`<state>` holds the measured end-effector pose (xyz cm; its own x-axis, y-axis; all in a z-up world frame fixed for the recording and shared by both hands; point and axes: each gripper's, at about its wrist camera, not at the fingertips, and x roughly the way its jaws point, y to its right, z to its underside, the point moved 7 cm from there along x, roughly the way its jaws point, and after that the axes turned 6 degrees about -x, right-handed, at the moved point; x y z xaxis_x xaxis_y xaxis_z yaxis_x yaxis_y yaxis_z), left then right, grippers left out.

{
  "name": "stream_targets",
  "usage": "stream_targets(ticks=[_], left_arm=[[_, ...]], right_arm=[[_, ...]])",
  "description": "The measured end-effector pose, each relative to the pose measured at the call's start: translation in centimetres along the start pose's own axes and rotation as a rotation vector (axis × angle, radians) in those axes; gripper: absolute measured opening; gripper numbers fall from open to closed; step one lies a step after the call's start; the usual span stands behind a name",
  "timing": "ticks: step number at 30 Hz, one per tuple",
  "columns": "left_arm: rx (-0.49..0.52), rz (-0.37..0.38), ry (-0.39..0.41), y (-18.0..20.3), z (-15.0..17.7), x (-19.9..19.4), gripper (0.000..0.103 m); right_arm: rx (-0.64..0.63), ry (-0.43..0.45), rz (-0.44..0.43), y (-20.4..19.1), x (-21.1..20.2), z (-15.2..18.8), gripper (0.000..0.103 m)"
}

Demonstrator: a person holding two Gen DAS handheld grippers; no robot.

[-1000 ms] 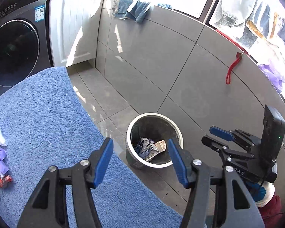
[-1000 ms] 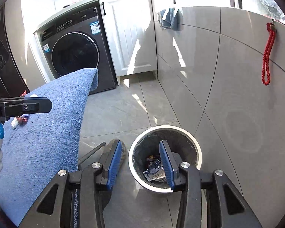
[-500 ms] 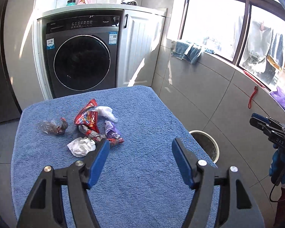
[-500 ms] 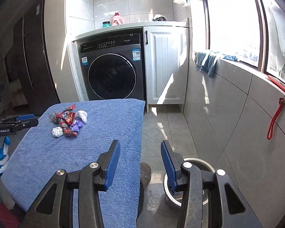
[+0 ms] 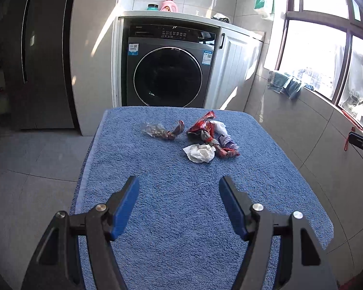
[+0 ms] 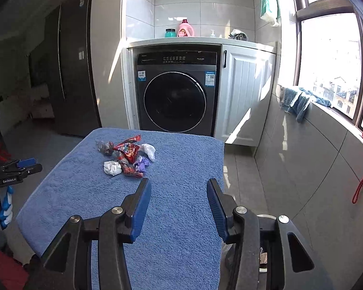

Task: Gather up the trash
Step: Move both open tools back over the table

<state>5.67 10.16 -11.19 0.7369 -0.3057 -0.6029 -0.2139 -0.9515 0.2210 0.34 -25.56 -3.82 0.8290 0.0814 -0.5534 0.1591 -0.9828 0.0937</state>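
A small pile of trash lies on the far part of a table covered by a blue towel (image 5: 181, 205): a red snack wrapper (image 5: 202, 126), a crumpled white tissue (image 5: 199, 153), a clear twisted wrapper (image 5: 157, 130) and a purple wrapper (image 5: 226, 142). The pile also shows in the right wrist view, with the red wrapper (image 6: 128, 151) and the white tissue (image 6: 112, 167). My left gripper (image 5: 179, 188) is open and empty, above the towel short of the pile. My right gripper (image 6: 179, 191) is open and empty over the towel's right part. The metal trash bin (image 6: 263, 217) is mostly hidden behind my right gripper.
A dark washing machine (image 5: 168, 68) and a white cabinet (image 5: 237, 70) stand behind the table. A tiled low wall with a window sill and blue cloths (image 6: 297, 101) runs along the right. A dark fridge (image 6: 72, 72) stands at the left.
Both grippers have swung up and left from over the trash bin on the floor to face the towel-covered table and the trash pile. Both stayed open and empty.
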Motion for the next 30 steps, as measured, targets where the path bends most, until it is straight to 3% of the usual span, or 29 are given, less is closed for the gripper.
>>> stream_targets(ticks=[10,16,25,30], left_arm=[[-0.081,-0.032,-0.063,-2.7,1.9,3.9,0.067],[0.003,0.011,-0.132,-0.5,1.5,7.8,0.067],[0.129,0.165,-0.173,4.6,-1.2,13.2,0.070],[0.212,0.176,-0.212,6.3,-1.8,17.4,0.071]], right_arm=[[-0.031,-0.095,-0.094,-3.7,6.2,-1.2,0.045],[-0.042,-0.161,-0.132,-4.9,10.3,-0.7,0.046],[-0.023,-0.237,-0.196,-5.0,16.8,-0.2,0.046],[-0.026,-0.256,-0.230,-5.1,19.9,-0.6,0.045]])
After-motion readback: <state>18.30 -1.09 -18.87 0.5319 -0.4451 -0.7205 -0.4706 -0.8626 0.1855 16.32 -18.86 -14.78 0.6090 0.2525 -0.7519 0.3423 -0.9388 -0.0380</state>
